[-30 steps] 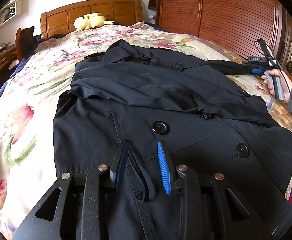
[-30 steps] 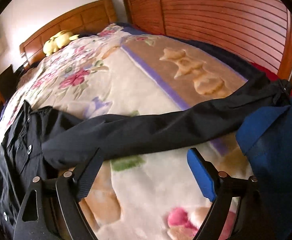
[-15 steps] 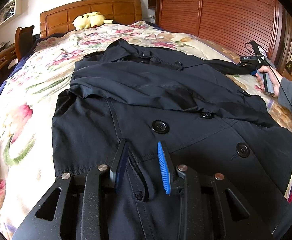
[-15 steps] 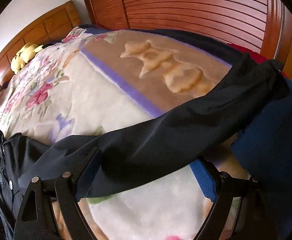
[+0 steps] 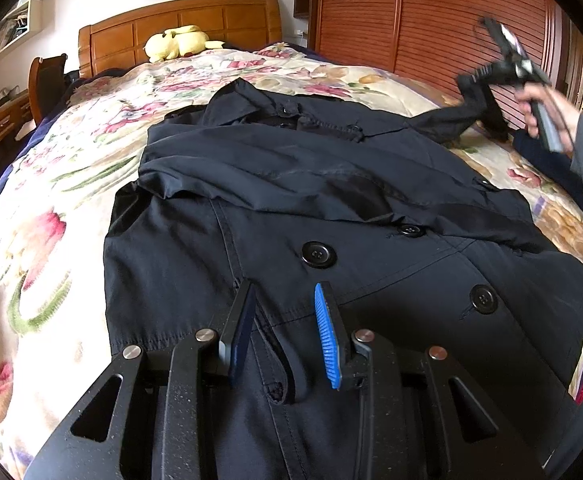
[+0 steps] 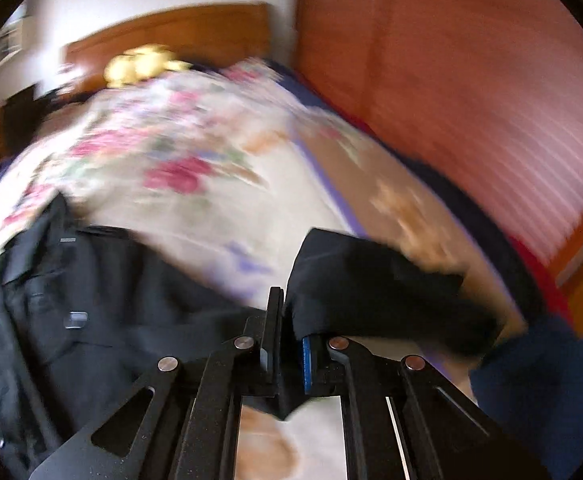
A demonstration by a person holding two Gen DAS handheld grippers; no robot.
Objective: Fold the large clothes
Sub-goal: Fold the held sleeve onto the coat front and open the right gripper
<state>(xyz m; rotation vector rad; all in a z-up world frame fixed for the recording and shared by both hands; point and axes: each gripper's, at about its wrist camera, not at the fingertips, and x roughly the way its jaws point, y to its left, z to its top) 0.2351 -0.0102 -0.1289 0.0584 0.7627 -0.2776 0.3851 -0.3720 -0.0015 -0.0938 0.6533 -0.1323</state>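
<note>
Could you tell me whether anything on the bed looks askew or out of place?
Nothing is spilled or damaged. The black coat lies half folded, one sleeve lifted off the bedspread in the right gripper.

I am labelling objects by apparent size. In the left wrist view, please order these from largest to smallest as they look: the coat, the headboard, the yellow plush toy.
1. Coat: largest by far, though it lies nearest the camera.
2. Headboard.
3. Plush toy: smallest; it sits by the headboard, so this comparison is fair.
</note>
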